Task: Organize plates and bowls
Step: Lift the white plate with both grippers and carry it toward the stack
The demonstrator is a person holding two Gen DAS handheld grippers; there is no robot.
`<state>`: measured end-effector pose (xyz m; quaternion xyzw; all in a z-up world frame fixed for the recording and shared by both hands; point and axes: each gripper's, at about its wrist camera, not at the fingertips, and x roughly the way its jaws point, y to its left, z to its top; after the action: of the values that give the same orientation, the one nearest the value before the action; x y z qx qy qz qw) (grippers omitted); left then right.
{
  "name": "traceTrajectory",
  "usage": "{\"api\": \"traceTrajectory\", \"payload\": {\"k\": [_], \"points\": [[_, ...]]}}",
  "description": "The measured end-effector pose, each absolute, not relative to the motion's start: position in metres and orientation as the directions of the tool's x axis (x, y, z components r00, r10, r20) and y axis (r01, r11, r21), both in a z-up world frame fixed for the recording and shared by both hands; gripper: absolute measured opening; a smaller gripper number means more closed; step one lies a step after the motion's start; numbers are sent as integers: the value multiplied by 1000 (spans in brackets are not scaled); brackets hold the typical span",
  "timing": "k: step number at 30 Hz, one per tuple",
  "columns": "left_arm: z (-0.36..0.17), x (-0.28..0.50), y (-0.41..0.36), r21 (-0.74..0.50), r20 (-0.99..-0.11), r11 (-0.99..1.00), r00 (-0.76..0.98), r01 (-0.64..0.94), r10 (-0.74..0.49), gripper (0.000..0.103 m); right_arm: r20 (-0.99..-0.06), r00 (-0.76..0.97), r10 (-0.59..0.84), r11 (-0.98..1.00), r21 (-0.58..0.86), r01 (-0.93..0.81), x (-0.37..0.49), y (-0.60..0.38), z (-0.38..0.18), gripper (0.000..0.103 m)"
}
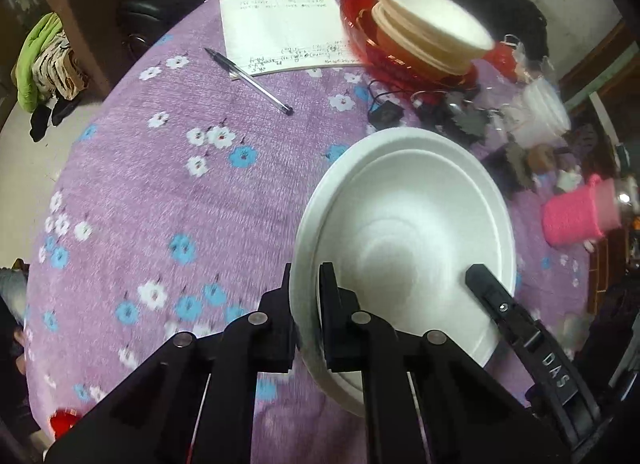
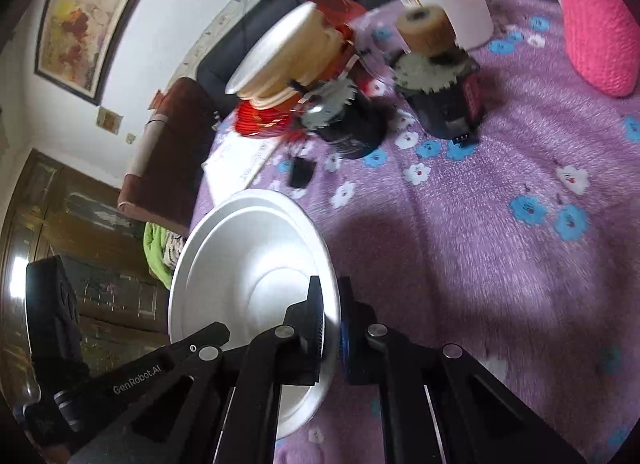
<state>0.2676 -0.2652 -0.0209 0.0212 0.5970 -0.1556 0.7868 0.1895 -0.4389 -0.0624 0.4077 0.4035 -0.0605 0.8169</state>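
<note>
**Two wrist cameras, close over one desk**

The left wrist view looks forward and down along its claw (image 1: 306,288), very near a white plate (image 1: 404,232) on the purple flowered desk (image 1: 160,184). The right wrist view is rolled sideways, its claw (image 2: 330,312) equally near the plate (image 2: 248,248), facing across the desk toward a wall. Both views share the plate, stacked bowls (image 1: 432,36) (image 2: 280,56) and pink knitted pouch (image 1: 580,212) (image 2: 600,24).

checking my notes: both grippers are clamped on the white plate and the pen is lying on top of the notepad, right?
Not quite. The pen lies on the purple cloth beside the notepad, as the left wrist view shows. Both the left gripper and right gripper do clamp the white plate.
</note>
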Motion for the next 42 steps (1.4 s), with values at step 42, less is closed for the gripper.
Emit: {"api": "traceTrajectory", "payload": {"k": [42], "points": [[-8,55,-5,142,-896,941,445,306,-9,19,-738,610,288,937,348,-21,39,-128,-30,10]]}}
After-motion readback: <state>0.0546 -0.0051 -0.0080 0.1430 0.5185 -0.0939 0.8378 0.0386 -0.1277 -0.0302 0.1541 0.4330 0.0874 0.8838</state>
